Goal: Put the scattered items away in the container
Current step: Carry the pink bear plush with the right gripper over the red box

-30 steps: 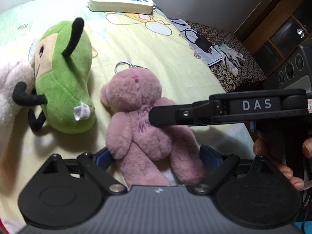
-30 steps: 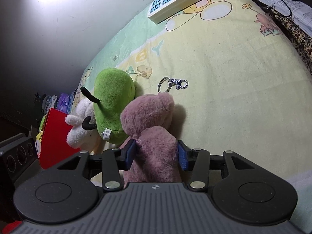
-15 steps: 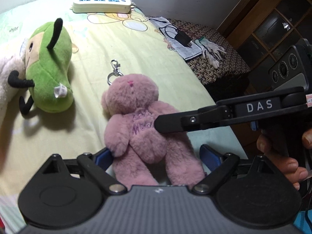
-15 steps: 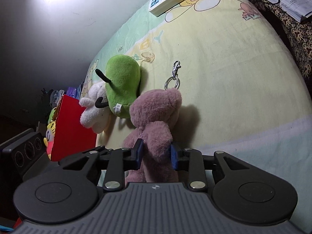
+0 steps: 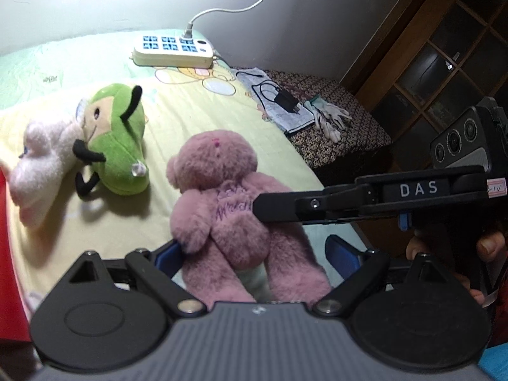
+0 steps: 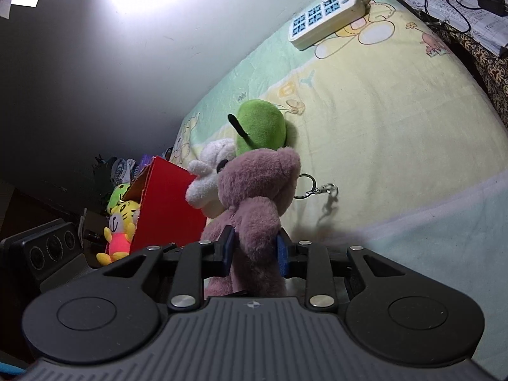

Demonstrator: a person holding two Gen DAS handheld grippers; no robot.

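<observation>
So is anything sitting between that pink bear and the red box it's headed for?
Yes. In the right wrist view the white plush lies beside the red box, between it and the pink bear clamped in the right gripper, with the green plush behind. A raised bear could probably pass over them.

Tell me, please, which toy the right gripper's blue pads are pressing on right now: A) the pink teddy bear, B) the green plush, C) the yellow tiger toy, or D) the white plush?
A: in the right wrist view the right gripper has both blue pads squeezing the pink teddy bear, whose keyring hangs clear of the bedsheet.
</observation>
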